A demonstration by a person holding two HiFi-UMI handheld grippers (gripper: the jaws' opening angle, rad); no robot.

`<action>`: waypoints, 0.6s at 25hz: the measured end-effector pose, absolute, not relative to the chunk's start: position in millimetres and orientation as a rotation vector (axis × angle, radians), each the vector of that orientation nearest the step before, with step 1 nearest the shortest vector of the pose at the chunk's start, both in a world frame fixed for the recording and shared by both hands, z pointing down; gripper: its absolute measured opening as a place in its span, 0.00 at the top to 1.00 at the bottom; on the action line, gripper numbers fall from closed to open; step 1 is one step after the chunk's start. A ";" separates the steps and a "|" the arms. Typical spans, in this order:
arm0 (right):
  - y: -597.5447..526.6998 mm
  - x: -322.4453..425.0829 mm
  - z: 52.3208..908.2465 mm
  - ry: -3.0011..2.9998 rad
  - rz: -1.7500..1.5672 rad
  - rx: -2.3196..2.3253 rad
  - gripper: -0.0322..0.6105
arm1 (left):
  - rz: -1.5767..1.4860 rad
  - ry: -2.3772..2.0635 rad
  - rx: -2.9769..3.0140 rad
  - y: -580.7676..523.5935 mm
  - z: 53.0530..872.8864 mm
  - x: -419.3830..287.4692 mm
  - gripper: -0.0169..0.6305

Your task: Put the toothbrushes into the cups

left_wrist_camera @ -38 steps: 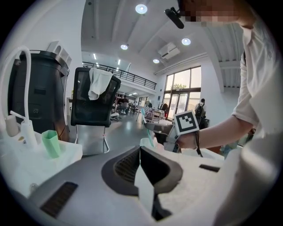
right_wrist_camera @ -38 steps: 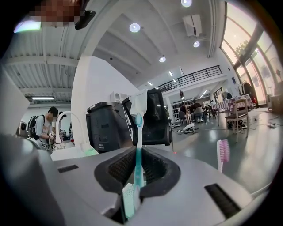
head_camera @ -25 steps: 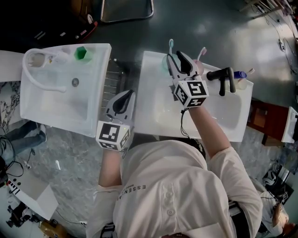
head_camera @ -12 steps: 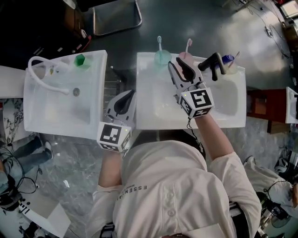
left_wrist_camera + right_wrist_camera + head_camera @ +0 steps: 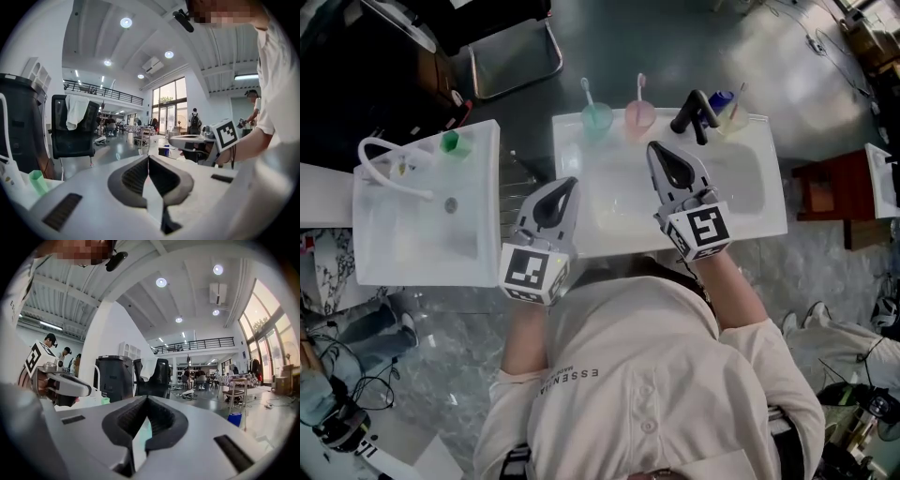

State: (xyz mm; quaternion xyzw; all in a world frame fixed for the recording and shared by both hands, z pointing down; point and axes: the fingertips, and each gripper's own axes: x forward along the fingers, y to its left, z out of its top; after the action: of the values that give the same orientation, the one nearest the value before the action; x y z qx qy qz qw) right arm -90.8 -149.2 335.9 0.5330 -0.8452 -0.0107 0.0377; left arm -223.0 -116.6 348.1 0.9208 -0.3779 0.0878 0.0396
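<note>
Closest to the head camera, the person's cream shirt [image 5: 656,375] fills the lower part of the picture, and both forearms reach out from it. Just beyond, the left gripper [image 5: 565,185] hangs over the gap between the two white sinks. Its jaws are pressed together on nothing, as they were a second ago. The right gripper [image 5: 660,150] is over the right sink [image 5: 769,220]. Its jaws stood spread a second ago and half a second ago, and now they meet with nothing between them. A second ago its tips were right among the cups; now they sit nearer the person, clear of the far rim. On that rim stand the mint cup [image 5: 597,118], with a pale blue toothbrush [image 5: 586,91] upright in it, and just beside it the pink cup [image 5: 639,115], holding a pink toothbrush [image 5: 641,84]. Both lie ahead of the right gripper's tips and apart from them. Right of the black tap [image 5: 694,111] is a clear cup [image 5: 733,114]. The left sink [image 5: 422,244] carries a green tumbler [image 5: 450,142] at its far edge. Farthest off, the left gripper view shows a black chair [image 5: 70,136]
</note>
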 end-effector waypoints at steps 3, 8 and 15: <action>-137.8 -68.9 331.1 -2.597 -0.026 1.623 0.93 | 0.259 -1.169 2.840 -111.8 338.3 -204.5 0.97; -126.3 -29.3 330.1 -2.578 -0.001 1.637 0.93 | 0.248 -1.176 2.853 -109.8 330.7 -173.8 0.97; -121.8 6.8 330.3 -2.576 0.006 1.624 0.93 | 0.256 -1.176 2.859 -110.7 329.6 -140.3 0.97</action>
State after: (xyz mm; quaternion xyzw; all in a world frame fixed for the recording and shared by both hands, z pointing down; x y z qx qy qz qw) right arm 6.8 -121.8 330.3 0.5328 -0.8449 0.0020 0.0481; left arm -140.3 -110.7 329.6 0.9215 -0.3791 0.0825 0.0195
